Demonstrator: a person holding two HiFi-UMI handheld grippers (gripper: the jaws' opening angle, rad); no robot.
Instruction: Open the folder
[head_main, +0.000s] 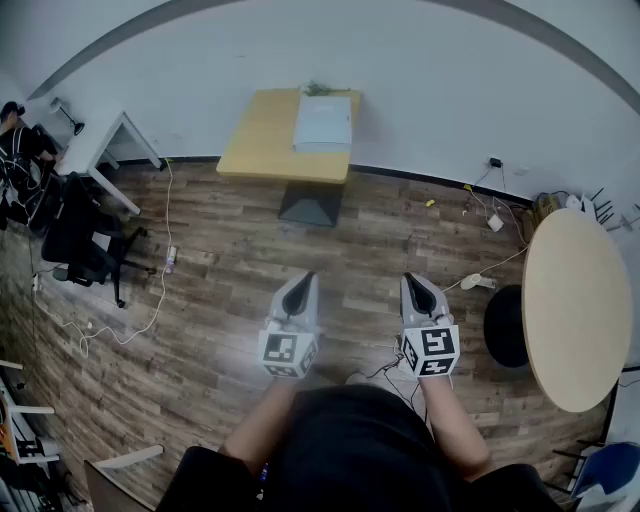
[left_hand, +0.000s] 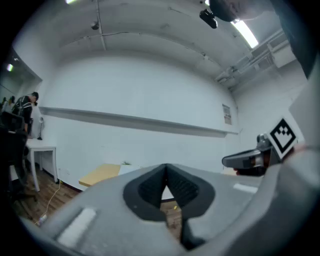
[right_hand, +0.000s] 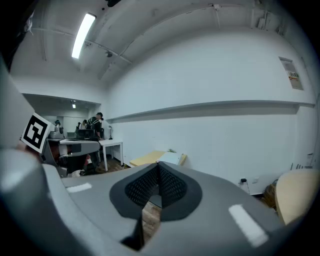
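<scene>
Both the left gripper (head_main: 306, 277) and right gripper (head_main: 411, 279) are closed, holding nothing. At twelve o'clock, a folder (head_main: 323, 122) lies on a table (head_main: 262, 140).

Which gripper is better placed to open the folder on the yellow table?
Left, marginally: the left gripper is more in line with the folder than the right gripper. Both are shut, empty and far from it.

Work surface: wooden table (head_main: 262, 140) against the white wall (head_main: 420, 70).
A pale folder (head_main: 323, 122) lies flat on its right half; a small green plant (head_main: 320, 89) sits just behind it.
</scene>
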